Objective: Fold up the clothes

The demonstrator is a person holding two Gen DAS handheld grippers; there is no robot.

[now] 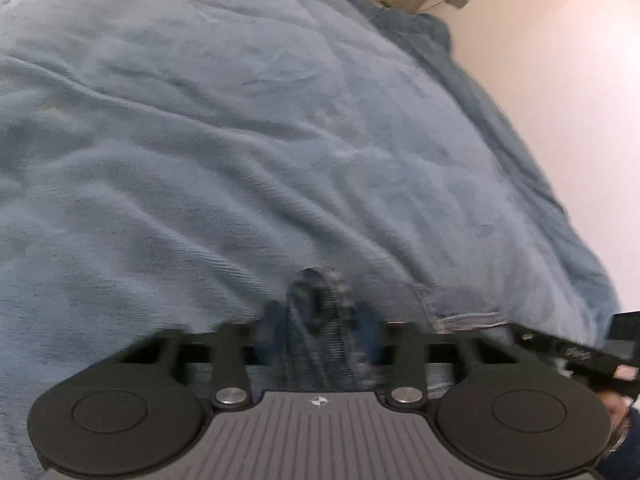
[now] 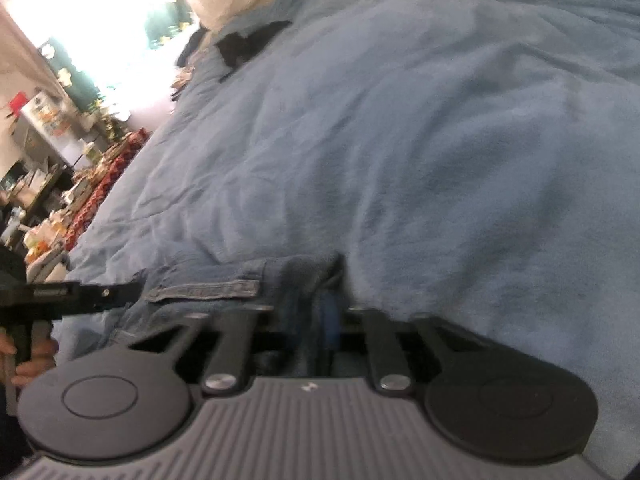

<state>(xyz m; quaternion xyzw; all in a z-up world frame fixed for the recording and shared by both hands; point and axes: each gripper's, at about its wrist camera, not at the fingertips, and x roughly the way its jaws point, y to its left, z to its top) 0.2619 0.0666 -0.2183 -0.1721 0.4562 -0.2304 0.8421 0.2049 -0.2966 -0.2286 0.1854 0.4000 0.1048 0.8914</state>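
Observation:
A blue denim garment (image 1: 460, 322) lies bunched at the near edge of a light blue blanket (image 1: 240, 140). In the left wrist view my left gripper (image 1: 318, 320) is shut on an upright fold of the denim, which fills the gap between its blue fingers. In the right wrist view my right gripper (image 2: 316, 312) is shut on another bunched fold of the same denim garment (image 2: 208, 289), whose stitched hem runs off to the left. Each gripper shows in the other's view: the right gripper (image 1: 580, 354) at the far right, the left gripper (image 2: 80, 292) at the far left, held by a hand (image 2: 28, 360).
The blanket (image 2: 440, 160) covers a bed and stretches far ahead in both views. A dark cloth (image 2: 248, 46) lies on it near the far end. A pale wall (image 1: 560, 60) borders the bed's right side. Cluttered shelves (image 2: 48, 140) stand beyond the left side.

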